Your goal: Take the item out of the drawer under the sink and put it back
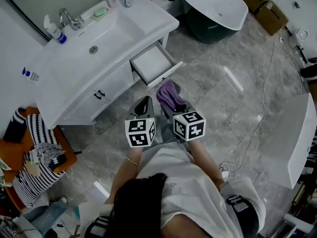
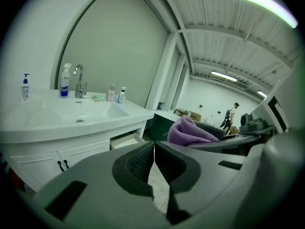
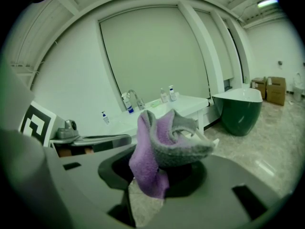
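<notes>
Sink unit: white vanity (image 1: pixel 74 68), fills 10 o'clock of head view; tap (image 1: pixel 69 20) at its back edge.
Tub: dark w/ white rim (image 1: pixel 213 9), at 1 o'clock, well apart from sink unit.
Drawer: (image 1: pixel 152 62) pulled out at unit's right end, white inside, at 12 o'clock from both grippers.
L gripper: (image 1: pixel 143 105) jaws closed together, nothing betw. them; just beside R gripper, at its 9 o'clock.
R gripper: (image 1: pixel 172 105) jaws partway apart, clamped on cloth.
Cloth: purple-grey (image 1: pixel 168 93), bunched, sticks up from R jaws; outside drawer, near its front, over floor (image 1: pixel 223 113).
</notes>
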`<state>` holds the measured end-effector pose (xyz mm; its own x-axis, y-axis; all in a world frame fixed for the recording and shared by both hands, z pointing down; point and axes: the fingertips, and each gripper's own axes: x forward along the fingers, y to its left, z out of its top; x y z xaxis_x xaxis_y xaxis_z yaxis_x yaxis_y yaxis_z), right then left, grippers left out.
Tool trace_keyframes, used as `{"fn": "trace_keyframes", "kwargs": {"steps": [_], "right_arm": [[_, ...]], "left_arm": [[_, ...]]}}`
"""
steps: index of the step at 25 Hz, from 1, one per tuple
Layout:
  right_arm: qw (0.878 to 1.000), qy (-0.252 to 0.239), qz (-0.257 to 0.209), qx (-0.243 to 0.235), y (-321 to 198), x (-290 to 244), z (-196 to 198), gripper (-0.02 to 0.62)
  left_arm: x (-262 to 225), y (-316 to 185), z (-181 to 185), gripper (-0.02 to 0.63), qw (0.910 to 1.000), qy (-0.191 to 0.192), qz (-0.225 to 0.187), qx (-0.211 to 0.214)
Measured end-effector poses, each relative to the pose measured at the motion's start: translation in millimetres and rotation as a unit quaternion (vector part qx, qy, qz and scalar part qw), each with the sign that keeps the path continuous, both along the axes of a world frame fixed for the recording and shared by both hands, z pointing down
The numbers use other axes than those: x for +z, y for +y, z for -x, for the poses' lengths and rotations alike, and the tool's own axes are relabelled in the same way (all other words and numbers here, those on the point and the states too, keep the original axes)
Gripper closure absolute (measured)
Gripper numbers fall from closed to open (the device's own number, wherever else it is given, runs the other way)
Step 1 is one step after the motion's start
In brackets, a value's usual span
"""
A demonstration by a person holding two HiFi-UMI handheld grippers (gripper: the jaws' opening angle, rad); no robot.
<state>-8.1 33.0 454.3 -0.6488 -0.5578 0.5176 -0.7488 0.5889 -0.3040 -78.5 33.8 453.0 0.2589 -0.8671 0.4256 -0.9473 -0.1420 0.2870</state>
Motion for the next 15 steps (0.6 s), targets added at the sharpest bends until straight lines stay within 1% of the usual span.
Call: {"fn": "trace_keyframes", "kwargs": {"steps": [4, 9, 15], "right_arm": [[1.000, -0.002, 0.003, -0.008, -25, 3, -1, 0.443], [0.999, 0.004, 0.011, -0.032, -58, 8, -1, 0.443], [0.998, 0.008, 0.015, -0.055, -93, 13, -1, 0.443]], "left_arm": [[4, -22, -1, 0.597, 0.9999, -0.005, 0.007, -0.009], [6, -54, -5, 0.597, 0.9998, -0.004, 0.010, -0.019], [15, -86, -7, 0.597, 0.9991, -0.003, 0.026, -0.034]]}}
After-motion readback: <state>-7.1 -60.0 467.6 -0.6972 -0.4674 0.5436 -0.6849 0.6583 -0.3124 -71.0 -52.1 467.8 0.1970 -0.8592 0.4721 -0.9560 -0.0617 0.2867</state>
